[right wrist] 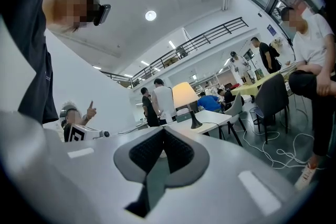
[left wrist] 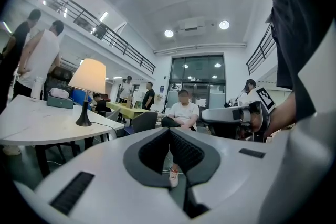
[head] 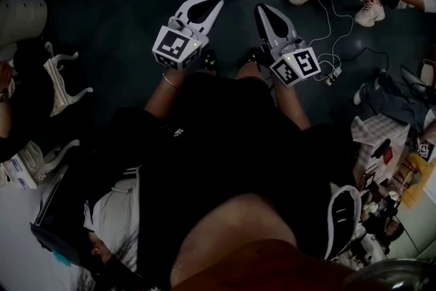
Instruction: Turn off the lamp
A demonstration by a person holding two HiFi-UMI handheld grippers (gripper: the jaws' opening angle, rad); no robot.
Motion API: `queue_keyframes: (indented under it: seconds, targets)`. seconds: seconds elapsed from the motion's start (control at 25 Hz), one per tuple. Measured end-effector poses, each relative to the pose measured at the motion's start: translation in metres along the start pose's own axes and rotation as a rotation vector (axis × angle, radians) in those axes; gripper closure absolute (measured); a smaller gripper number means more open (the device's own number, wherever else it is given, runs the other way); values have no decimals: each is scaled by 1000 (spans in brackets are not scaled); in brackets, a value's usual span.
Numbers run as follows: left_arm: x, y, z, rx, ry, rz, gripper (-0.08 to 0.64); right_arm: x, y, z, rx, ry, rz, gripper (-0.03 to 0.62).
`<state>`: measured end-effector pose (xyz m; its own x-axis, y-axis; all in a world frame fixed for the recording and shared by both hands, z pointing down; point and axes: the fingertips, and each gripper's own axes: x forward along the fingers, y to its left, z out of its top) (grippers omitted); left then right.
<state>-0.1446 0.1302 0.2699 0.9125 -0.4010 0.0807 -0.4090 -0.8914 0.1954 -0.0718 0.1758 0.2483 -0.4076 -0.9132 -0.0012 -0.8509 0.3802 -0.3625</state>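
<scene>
We see 2 forearms stretched forward, with the left gripper [head: 218,1] and right gripper [head: 261,9] side by side and pointing level. Both claws have their jaws together with nothing between them. The lamp [left wrist: 87,75], lit, stands upright near an edge of the white table [left wrist: 31,124], well apart from both grippers.

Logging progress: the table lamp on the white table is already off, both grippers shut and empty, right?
No: the table lamp is lit, shade glowing in the left gripper view. It is on the white table; left gripper and right gripper are shut and empty.
</scene>
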Motion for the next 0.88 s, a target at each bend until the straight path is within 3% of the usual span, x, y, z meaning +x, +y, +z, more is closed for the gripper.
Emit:
queue_keyframes:
  seconds: [0.68,0.88]
  targets:
    - [26,24,12,27,-25,311,552,33,-66,26,28,60,225,592]
    - [57,19,16,51,-20,349,552,31,-95,38,36,65,261,592]
